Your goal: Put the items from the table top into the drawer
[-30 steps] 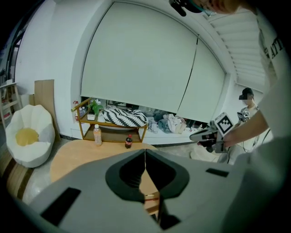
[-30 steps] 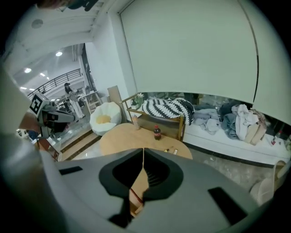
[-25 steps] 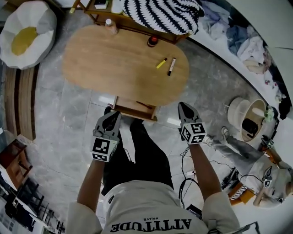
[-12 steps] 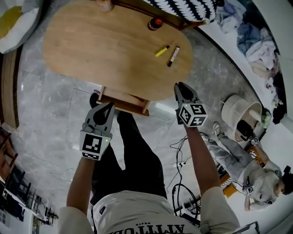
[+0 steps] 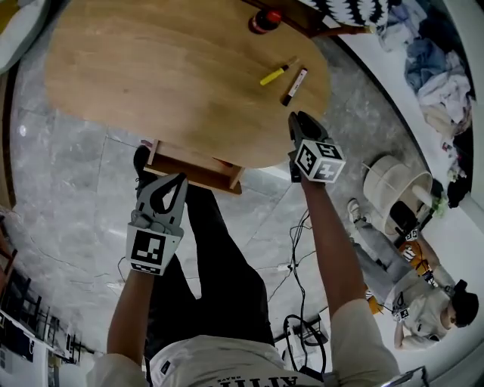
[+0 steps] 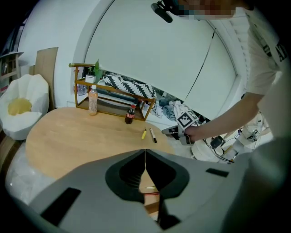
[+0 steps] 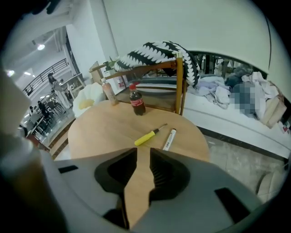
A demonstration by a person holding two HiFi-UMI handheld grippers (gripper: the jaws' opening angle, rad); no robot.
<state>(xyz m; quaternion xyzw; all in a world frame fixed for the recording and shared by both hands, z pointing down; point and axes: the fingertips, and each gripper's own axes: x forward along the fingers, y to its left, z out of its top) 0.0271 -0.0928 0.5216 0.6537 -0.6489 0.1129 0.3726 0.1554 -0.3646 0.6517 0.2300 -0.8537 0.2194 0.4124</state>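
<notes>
Both empty by the oval wooden table [image 5: 166, 83]: left gripper [image 6: 145, 154] fingers [image 6: 126, 174] together, right gripper [image 7: 143, 154] fingers [image 7: 167, 174] just opened

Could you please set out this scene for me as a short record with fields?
table: oval, wooden
on table: yellow screwdriver, marker beside it, red-capped bottle near far edge
drawer: pulled out under near edge
left gripper: shut, empty
right gripper: jaws have just been opening, nothing between them
</notes>
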